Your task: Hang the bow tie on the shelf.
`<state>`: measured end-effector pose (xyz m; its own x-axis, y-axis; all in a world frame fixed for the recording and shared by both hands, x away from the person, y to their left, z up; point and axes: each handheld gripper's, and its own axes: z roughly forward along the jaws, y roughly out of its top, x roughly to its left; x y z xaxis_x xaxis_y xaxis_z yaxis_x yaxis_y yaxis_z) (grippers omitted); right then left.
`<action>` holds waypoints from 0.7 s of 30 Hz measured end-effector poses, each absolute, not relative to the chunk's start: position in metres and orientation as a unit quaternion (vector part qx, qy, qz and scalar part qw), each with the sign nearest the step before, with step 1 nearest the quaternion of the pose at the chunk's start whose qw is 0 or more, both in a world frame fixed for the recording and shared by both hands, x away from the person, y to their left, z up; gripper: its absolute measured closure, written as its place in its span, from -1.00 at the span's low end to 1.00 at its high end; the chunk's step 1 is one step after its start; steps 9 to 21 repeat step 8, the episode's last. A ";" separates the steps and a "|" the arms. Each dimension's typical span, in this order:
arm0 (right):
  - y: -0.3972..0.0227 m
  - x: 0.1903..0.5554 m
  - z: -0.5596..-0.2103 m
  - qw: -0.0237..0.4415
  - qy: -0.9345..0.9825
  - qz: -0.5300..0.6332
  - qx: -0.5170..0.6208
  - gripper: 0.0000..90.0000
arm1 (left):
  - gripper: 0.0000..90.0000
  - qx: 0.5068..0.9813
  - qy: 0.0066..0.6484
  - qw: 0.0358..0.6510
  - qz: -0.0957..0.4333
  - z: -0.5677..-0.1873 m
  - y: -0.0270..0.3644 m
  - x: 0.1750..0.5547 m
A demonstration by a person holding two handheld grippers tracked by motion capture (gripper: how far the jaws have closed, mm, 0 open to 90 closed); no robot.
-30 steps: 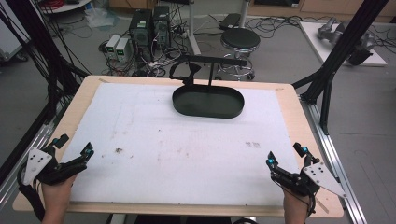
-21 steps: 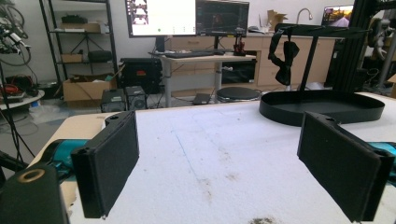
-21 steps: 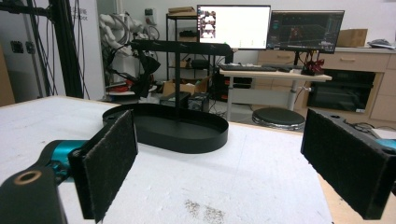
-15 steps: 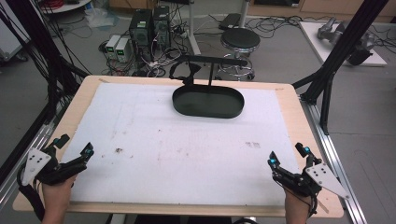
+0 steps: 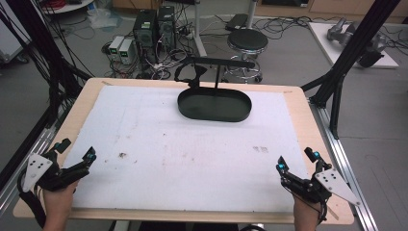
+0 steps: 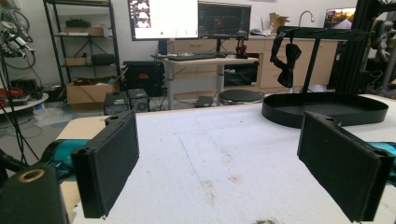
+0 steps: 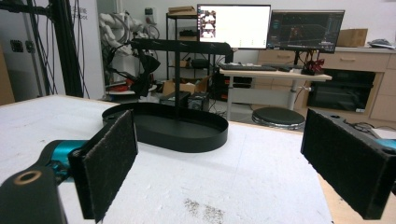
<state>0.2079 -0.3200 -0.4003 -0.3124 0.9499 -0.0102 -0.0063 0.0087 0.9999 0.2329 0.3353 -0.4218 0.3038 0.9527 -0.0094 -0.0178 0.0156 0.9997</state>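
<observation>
White-covered surface [image 5: 192,154] carries a black oval tray [image 5: 214,105] with an upright hanger stand at its far centre edge. Left hand-held gripper [image 5: 74,157] and right hand-held gripper [image 5: 297,161] sit at the near corners, both with jaws apart, empty.

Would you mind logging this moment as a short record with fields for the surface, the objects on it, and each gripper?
surface: white mat on a wooden table, faintly stained
object: black oval tray stand at the far centre, with an upright post and crossbar
hanging item: dark strap-like thing on the crossbar's left end
left gripper: near left corner, jaws wide open, empty
right gripper: near right corner, jaws wide open, empty
</observation>
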 end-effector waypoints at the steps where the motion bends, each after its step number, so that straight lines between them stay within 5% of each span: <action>1: -0.320 0.208 -0.401 0.418 0.574 0.571 0.411 -0.78 | -0.71 0.563 0.415 0.579 0.419 -0.422 0.335 0.233; 21: -0.321 0.208 -0.401 0.419 0.573 0.572 0.412 -0.78 | -0.71 0.563 0.414 0.577 0.422 -0.421 0.335 0.233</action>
